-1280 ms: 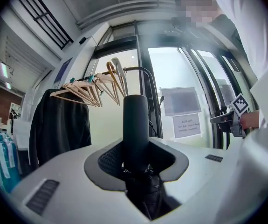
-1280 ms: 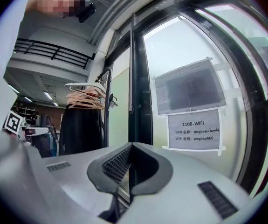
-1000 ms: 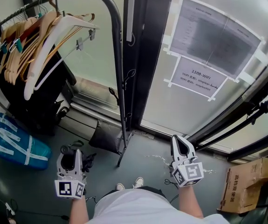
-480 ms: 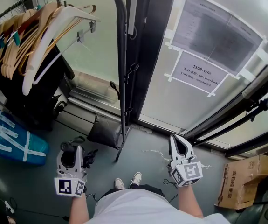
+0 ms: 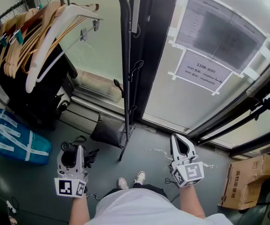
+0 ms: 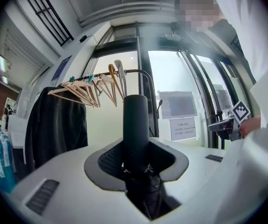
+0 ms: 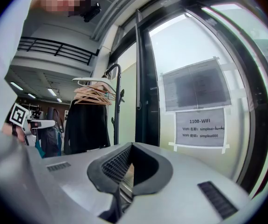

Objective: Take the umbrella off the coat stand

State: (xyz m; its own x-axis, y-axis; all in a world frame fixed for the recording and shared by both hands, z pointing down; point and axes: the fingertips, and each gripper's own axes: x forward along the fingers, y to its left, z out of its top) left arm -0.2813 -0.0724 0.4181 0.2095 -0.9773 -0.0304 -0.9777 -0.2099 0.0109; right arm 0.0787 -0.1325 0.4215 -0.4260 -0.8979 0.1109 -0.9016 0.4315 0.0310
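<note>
A black folded umbrella (image 5: 69, 155) is clamped in my left gripper (image 5: 70, 150), low at the left of the head view, well clear of the coat stand (image 5: 126, 60). In the left gripper view its round black handle (image 6: 135, 125) sticks up between the dark pads, with the folded fabric bunched below. My right gripper (image 5: 181, 140) hovers over the floor at the right, its fingers meeting at the tips around nothing. In the right gripper view the pads (image 7: 115, 164) close to a point in front of the glass door.
Wooden and white hangers (image 5: 41, 36) and a black coat (image 5: 36, 97) hang on the stand's rail. A blue bag (image 5: 12, 137) lies at the left, a dark bag (image 5: 109, 130) at the stand's foot, a cardboard box (image 5: 245, 182) at the right. Glass door with a taped notice (image 5: 203, 74) ahead.
The head view has shifted slightly. Both grippers keep their places, and the umbrella stays in the left one.
</note>
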